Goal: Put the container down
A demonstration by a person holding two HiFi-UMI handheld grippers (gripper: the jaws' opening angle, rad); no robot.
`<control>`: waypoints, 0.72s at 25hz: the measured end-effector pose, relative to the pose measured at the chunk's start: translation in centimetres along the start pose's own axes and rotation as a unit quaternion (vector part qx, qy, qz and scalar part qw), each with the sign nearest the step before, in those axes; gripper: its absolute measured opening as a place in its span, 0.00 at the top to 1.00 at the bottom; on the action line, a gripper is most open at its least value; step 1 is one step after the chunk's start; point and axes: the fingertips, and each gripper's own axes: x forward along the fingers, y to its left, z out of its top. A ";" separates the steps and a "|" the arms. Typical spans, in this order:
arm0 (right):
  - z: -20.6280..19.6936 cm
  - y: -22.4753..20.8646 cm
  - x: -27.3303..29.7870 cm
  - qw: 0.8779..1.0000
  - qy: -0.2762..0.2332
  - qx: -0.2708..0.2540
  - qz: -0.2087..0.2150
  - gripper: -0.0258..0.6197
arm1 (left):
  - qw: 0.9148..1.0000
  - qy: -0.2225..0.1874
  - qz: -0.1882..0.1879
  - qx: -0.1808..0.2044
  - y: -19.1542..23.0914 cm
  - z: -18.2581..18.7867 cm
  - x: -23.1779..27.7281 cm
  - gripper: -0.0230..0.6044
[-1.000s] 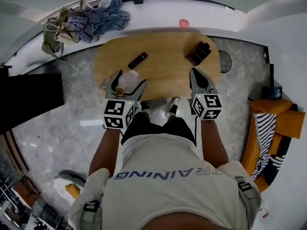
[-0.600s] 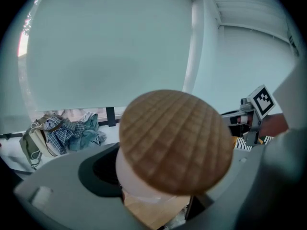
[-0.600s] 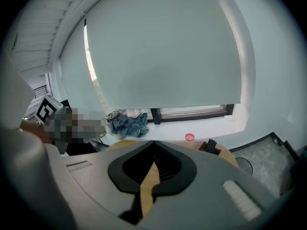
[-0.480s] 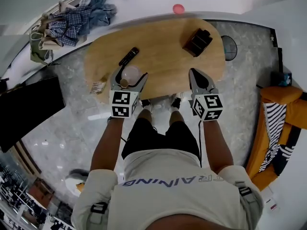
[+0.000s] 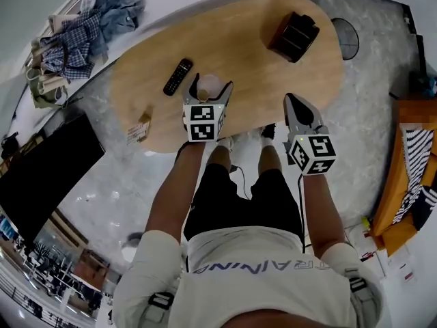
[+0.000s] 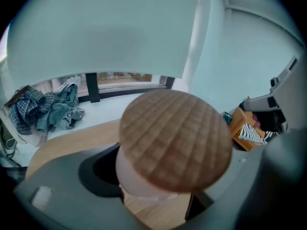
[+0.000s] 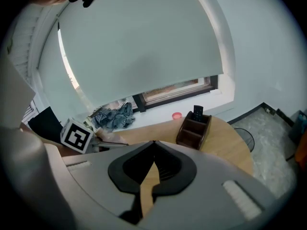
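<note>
Your left gripper (image 5: 210,86) has its jaws pinched on the container (image 6: 136,181). They grip the pale body under the round wooden lid (image 6: 175,138). The container is upright over the table (image 5: 259,67), just in from the near edge and about midway along it. No view shows whether its base touches the wood.

The remote (image 5: 177,76) lies just beside the container, toward the left end. A small packet (image 5: 140,125) lies at the near edge by the left end. A dark organizer (image 5: 293,36) stands near the far right end.

Your right gripper (image 7: 153,145) has its jaws pressed together with nothing between them. Its tips are at the near edge toward the right end, well apart from the container.
</note>
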 end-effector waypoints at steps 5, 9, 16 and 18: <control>-4.0 -1.7 1.7 0.999 0.033 0.008 -0.010 0.93 | 0.999 0.023 -0.014 0.020 0.2 -1.5 7.6 0.32; -6.5 -2.1 2.9 0.998 0.061 0.005 -0.010 0.93 | 0.999 0.023 -0.016 0.033 0.4 -2.0 11.5 0.32; -8.0 -1.5 4.8 0.997 0.072 0.020 -0.009 0.93 | 0.998 0.036 0.004 0.058 0.3 -3.3 15.6 0.32; -8.2 -1.2 4.9 0.997 0.072 0.020 -0.009 0.93 | 0.997 0.039 0.006 0.068 0.2 -3.5 16.0 0.32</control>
